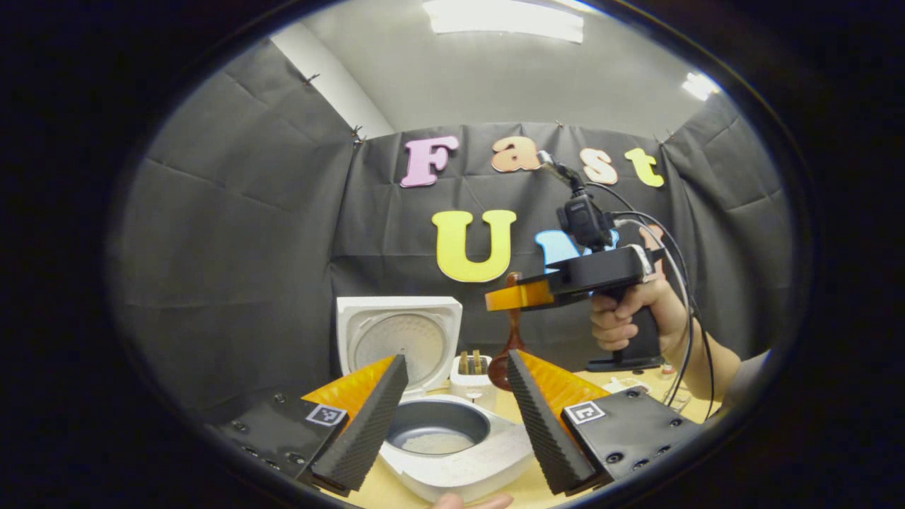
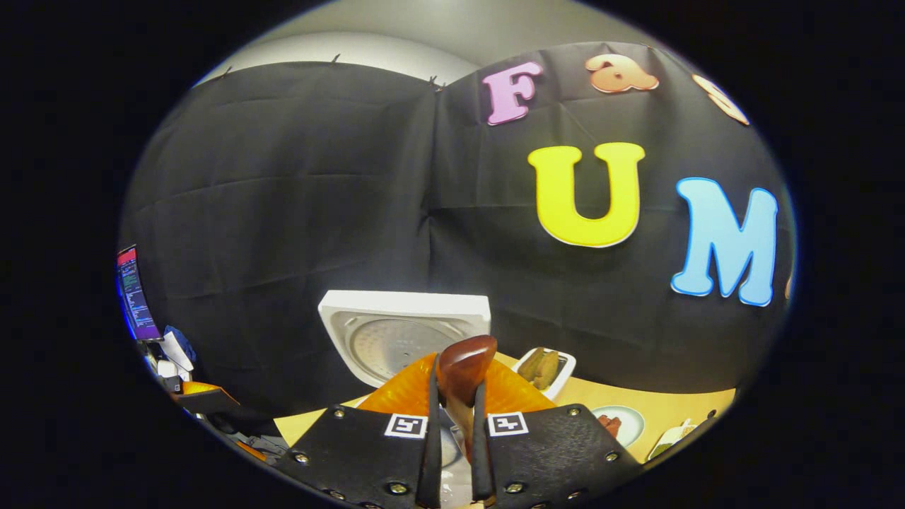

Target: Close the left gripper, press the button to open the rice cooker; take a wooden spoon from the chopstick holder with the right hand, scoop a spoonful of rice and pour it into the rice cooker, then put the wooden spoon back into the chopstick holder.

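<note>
The white rice cooker (image 1: 452,466) stands open, its lid (image 1: 399,339) upright and a little rice in the grey pot (image 1: 438,431). My left gripper (image 1: 456,360) is open above the cooker, holding nothing. Behind the pot stands the white chopstick holder (image 1: 472,382). My right gripper (image 1: 520,295), held by a hand (image 1: 629,311), is shut on the wooden spoon (image 1: 510,339), whose bowl hangs down just right of the holder. In the right gripper view the fingers (image 2: 433,424) of my right gripper (image 2: 456,378) pinch the spoon (image 2: 463,367), with the lid (image 2: 403,339) and holder (image 2: 544,367) beyond.
The wooden table (image 2: 679,403) carries a small plate (image 2: 616,423) with reddish food at the right. Small items (image 1: 622,385) and a clear glass (image 1: 675,399) lie under the right hand. A lit monitor (image 2: 134,293) stands far left. A fingertip (image 1: 470,502) shows at the bottom edge.
</note>
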Demonstrator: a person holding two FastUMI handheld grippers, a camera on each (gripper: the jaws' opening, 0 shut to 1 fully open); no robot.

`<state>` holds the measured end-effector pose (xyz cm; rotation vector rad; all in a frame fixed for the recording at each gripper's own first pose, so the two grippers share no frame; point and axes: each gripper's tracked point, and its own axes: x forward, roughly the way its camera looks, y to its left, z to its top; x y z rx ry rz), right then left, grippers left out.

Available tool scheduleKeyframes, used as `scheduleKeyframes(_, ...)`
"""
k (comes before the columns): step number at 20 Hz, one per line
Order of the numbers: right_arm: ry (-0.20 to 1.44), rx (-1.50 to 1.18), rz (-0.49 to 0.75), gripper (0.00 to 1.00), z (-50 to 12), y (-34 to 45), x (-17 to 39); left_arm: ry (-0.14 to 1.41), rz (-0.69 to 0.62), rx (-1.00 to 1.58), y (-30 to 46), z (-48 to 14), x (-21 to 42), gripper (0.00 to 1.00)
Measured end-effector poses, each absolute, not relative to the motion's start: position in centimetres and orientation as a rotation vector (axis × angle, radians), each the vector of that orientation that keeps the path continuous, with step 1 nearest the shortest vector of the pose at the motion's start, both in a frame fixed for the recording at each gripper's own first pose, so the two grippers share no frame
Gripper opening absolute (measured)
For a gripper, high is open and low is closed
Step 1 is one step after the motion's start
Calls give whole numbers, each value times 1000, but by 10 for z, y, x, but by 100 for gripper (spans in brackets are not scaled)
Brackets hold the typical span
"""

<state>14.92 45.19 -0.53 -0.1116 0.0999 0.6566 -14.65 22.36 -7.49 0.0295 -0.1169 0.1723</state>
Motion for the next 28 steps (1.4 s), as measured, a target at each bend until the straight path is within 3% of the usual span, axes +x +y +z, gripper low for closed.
scheduleKeyframes(11, 81, -20, 511, 17, 0, 318, 152, -128, 89, -4, 192, -73, -122, 93)
scheduleKeyframes(13, 78, 16, 480, 17, 1, 293, 157, -132, 72, -17, 189, -74, -117, 99)
scheduleKeyframes(22, 89, 88, 367, 17, -9, 208, 169, -114, 45, -33, 179, -83, -87, 94)
scheduleKeyframes(23, 89, 99, 359, 17, -11, 199, 168, -114, 43, -33, 178, -82, -87, 99)
scheduleKeyframes(25, 84, 115, 333, 17, -11, 181, 170, -118, 38, -28, 175, -80, -82, 99)
scheduleKeyframes(28, 81, 138, 297, 17, -15, 155, 168, -118, 27, -23, 166, -79, -74, 93)
